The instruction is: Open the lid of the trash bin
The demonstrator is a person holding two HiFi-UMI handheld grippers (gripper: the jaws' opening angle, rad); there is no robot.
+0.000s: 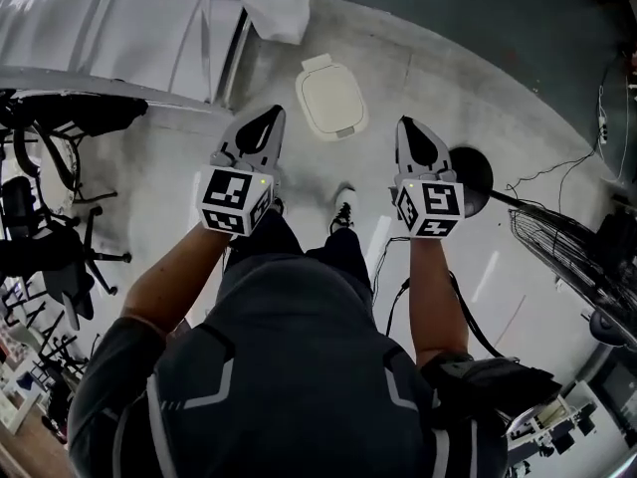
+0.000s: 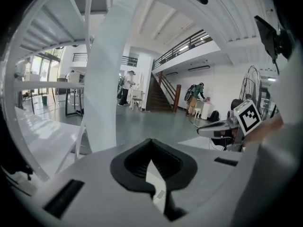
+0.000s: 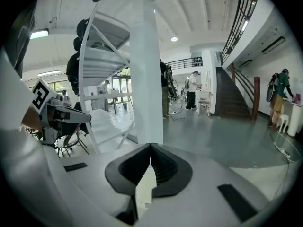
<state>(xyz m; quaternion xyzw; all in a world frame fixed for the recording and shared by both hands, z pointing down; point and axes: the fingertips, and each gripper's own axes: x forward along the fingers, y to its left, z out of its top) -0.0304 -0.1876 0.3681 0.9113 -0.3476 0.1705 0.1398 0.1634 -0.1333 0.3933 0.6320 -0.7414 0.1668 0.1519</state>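
Observation:
The trash bin stands on the pale floor ahead of the person's feet, its cream lid down and flat. My left gripper hangs in the air to the bin's left and nearer the person, with its dark jaws shut and empty. My right gripper hovers to the bin's right at about the same height, also shut on nothing. Neither touches the bin. In the left gripper view my left gripper has its tips meeting, and in the right gripper view my right gripper does too.
A white spiral stair and its pillar rise just behind the bin. Office chairs crowd the left. A black round stand base, cables and a floor fan lie to the right. People stand far off.

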